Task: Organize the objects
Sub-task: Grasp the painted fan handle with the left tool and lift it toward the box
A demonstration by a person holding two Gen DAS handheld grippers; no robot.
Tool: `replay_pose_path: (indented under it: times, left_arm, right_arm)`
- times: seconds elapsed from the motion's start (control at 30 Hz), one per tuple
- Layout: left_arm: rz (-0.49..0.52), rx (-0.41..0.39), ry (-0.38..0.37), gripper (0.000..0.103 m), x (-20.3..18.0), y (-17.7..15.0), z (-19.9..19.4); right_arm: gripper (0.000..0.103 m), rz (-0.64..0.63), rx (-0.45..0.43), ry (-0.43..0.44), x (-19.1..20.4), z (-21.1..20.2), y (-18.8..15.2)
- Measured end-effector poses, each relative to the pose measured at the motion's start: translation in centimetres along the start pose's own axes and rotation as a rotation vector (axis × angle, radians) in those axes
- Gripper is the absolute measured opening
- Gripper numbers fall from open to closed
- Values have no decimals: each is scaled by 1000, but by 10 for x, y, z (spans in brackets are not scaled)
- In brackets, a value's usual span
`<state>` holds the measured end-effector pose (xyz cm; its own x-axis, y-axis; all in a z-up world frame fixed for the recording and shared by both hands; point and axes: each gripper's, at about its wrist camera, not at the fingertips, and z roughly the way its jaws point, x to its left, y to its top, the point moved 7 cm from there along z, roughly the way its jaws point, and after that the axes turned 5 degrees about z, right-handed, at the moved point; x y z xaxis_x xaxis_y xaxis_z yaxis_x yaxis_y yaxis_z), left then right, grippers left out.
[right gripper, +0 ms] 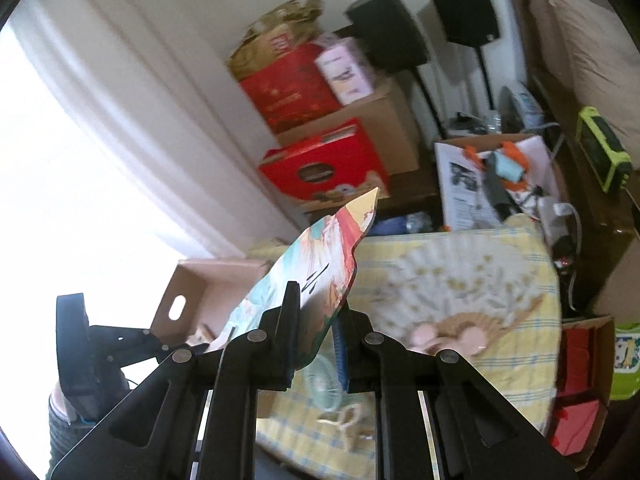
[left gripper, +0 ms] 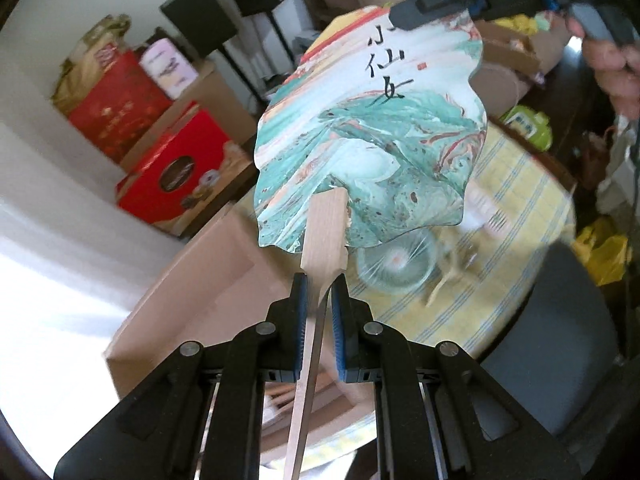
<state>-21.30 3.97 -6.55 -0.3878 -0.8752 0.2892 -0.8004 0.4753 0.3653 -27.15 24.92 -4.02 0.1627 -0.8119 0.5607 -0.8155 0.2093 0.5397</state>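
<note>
My left gripper (left gripper: 319, 280) is clamped on the fan's (left gripper: 372, 136) wooden handle (left gripper: 320, 248); my right gripper (right gripper: 316, 312) pinches its far wavy edge. The fan hangs clear above the table (left gripper: 520, 216), with a bowl (left gripper: 394, 270) just beyond my left fingertips.

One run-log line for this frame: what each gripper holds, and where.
left gripper: shut on fan handle | right gripper: shut on fan's top edge | fan: held above table

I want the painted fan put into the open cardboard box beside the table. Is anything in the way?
Nothing visible. Both grippers hold the painted fan above the table; the cardboard box shows no lid.
</note>
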Motion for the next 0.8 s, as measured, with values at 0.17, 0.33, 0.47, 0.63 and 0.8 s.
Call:
replay_pose_path:
  times: [0.17, 0.33, 0.47, 0.63, 0.8]
  left_arm:
    - [-10, 46, 56, 11, 20, -48, 3]
    - [-29, 75, 68, 10, 41, -93, 7]
    - [-30, 99, 69, 10, 53, -118, 15]
    - [-46, 122, 64, 11, 69, -146, 27]
    - [-43, 139, 61, 12, 81, -165, 37]
  right_arm:
    - [14, -41, 39, 53, 41, 30, -23]
    - [14, -65, 94, 95, 74, 64, -46]
    - [14, -77, 130, 104, 92, 89, -59]
    - [14, -91, 155, 114, 110, 115, -73]
    - [15, -119, 162, 114, 121, 130, -89]
